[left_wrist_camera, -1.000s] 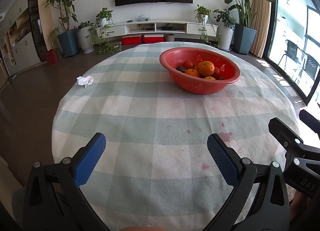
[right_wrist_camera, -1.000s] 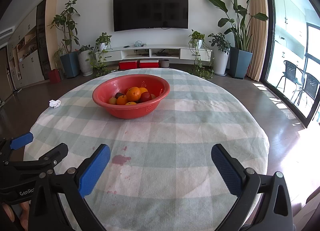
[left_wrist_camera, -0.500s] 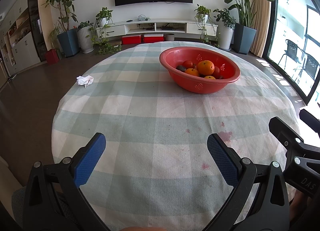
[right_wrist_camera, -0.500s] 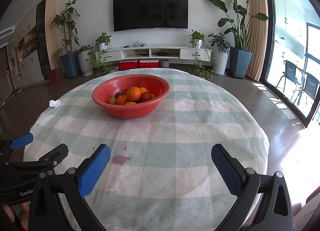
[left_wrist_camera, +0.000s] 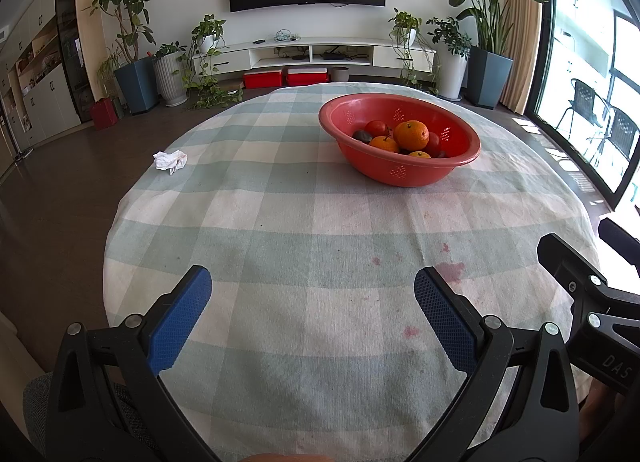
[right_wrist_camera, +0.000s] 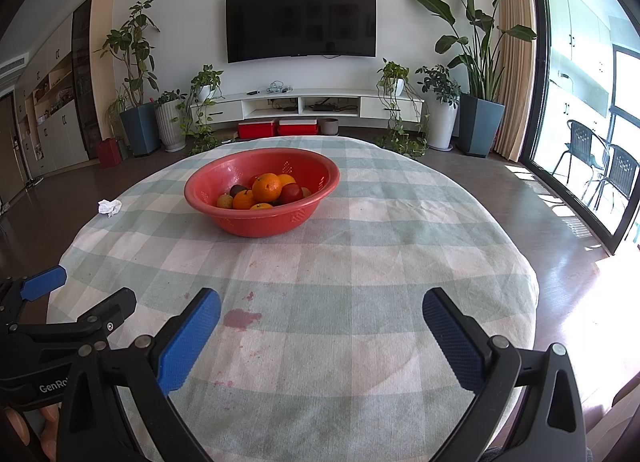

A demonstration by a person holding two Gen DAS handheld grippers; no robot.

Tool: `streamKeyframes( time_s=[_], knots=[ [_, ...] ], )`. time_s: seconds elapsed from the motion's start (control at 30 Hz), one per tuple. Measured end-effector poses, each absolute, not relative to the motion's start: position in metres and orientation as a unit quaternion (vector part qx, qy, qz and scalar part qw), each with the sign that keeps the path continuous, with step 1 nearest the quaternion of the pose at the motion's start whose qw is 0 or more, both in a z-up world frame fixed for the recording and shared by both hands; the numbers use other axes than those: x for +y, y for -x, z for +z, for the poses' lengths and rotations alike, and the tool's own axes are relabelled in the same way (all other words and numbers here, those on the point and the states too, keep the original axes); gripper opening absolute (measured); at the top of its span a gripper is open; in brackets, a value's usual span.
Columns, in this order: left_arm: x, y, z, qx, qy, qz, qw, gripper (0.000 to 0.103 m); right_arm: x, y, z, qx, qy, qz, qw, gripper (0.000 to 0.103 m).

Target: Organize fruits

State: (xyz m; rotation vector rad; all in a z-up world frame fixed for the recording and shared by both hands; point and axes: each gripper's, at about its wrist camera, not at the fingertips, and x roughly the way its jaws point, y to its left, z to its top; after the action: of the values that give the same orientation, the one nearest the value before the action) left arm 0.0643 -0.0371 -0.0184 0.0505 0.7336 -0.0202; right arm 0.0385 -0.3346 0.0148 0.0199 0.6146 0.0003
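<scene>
While both claws hang low over the near edge, the round table (right_wrist_camera: 400, 262) w/ its checked cloth fills most of each view. Red bowl (right_wrist_camera: 262, 197) sits toward the far side, w/ oranges (right_wrist_camera: 267, 187) and darker fruit piled inside. Left claw (left_wrist_camera: 312, 304) gapes wide, nothing in it; right claw (right_wrist_camera: 322, 320) same. Crumpled tissue (left_wrist_camera: 170, 160) lies near table's left edge, well apart from bowl.
</scene>
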Motion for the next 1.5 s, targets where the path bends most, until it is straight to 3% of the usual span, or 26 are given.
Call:
streamKeyframes(
  time_s=[1.5],
  knots=[
    [-0.0357, -0.059, -0.0219, 0.358, -0.023, 0.001, 0.933, 0.103, -0.3346, -0.0395, 0.0172, 0.306, -0.009, 0.001, 0.952, 0.103]
  ],
)
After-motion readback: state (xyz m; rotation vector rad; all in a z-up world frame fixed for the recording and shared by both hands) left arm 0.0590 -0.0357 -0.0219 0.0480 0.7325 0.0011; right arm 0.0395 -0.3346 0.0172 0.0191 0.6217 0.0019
